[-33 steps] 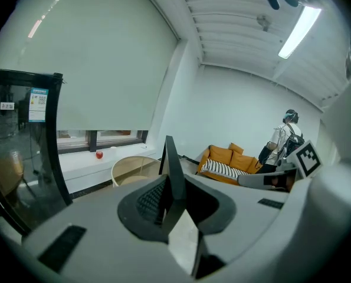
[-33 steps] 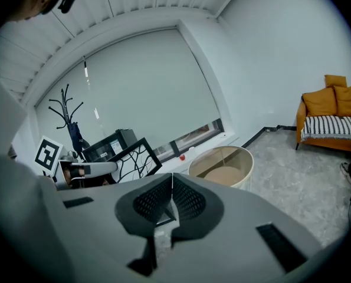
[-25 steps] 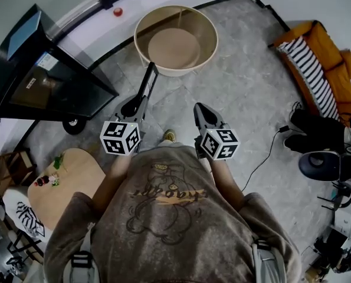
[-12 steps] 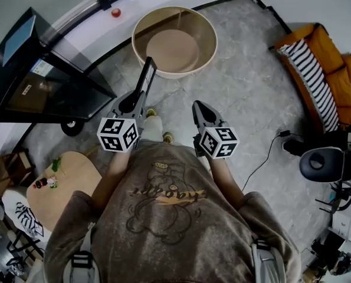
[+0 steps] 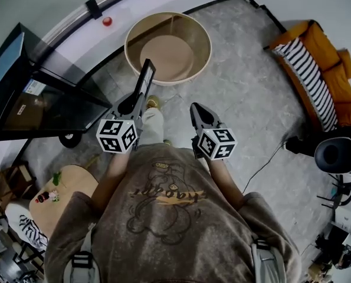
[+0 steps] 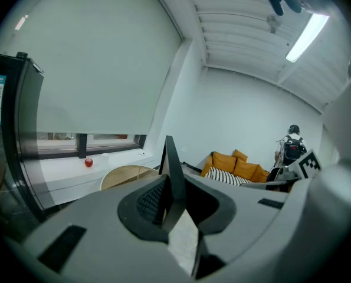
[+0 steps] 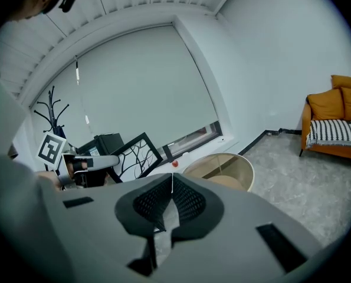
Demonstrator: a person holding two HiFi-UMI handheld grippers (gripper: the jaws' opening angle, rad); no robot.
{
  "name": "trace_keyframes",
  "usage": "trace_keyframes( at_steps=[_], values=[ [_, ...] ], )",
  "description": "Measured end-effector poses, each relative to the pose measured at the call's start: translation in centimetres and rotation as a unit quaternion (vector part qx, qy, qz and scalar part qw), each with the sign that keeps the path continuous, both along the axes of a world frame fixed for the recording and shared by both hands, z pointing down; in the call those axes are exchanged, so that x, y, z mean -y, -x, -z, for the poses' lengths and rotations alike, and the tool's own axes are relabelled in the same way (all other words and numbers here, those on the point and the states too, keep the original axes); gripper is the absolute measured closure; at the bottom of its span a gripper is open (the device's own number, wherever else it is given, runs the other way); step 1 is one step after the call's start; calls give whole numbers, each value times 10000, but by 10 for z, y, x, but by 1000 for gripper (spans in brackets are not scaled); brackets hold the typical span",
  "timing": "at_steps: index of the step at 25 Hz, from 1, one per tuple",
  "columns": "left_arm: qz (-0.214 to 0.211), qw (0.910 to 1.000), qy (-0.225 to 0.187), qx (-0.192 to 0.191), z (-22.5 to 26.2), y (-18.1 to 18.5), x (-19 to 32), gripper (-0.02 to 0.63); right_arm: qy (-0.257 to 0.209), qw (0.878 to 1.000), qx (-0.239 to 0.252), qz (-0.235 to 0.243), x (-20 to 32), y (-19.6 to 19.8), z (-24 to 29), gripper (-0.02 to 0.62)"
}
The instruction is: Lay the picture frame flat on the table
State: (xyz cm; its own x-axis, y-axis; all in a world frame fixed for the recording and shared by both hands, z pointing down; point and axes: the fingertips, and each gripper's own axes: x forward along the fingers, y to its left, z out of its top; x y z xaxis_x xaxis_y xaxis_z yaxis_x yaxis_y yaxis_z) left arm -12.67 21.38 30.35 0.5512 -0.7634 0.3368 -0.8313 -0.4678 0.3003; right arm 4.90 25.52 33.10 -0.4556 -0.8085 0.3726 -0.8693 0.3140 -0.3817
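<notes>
In the head view my left gripper [image 5: 131, 106] is shut on the lower end of a black picture frame [image 5: 144, 80], which stands edge-on and points toward the round wooden table [image 5: 203, 56]. In the left gripper view the frame [image 6: 173, 173] rises as a thin dark edge from between the jaws, with the table [image 6: 123, 173] beyond it. The right gripper view shows the frame [image 7: 135, 153] face-on with a branch pattern, held by the left gripper [image 7: 88, 162]. My right gripper [image 5: 197, 108] is level with the left one, shut and empty. Its pads [image 7: 187, 200] meet.
A black glass cabinet on wheels [image 5: 39, 102] stands to the left. At the right are an orange sofa [image 5: 317, 69] with a striped cushion, a floor cable [image 5: 268, 156] and a dark chair [image 5: 335, 155]. A small wooden table [image 5: 66, 184] sits lower left. A red ball [image 6: 89, 163] lies on the ledge.
Both grippers and the frame have travelled toward the round table. The cabinet and sofa have slid back in the head view, and a leg has stepped forward between the grippers.
</notes>
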Motion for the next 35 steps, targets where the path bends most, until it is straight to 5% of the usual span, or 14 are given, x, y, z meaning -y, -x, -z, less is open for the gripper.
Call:
trace_keyframes(
  at_steps=[35],
  values=[
    [-469,9971,576,-182,-26,-13,258,531,416,9979,11,-491,237,-4,-15,575]
  ],
)
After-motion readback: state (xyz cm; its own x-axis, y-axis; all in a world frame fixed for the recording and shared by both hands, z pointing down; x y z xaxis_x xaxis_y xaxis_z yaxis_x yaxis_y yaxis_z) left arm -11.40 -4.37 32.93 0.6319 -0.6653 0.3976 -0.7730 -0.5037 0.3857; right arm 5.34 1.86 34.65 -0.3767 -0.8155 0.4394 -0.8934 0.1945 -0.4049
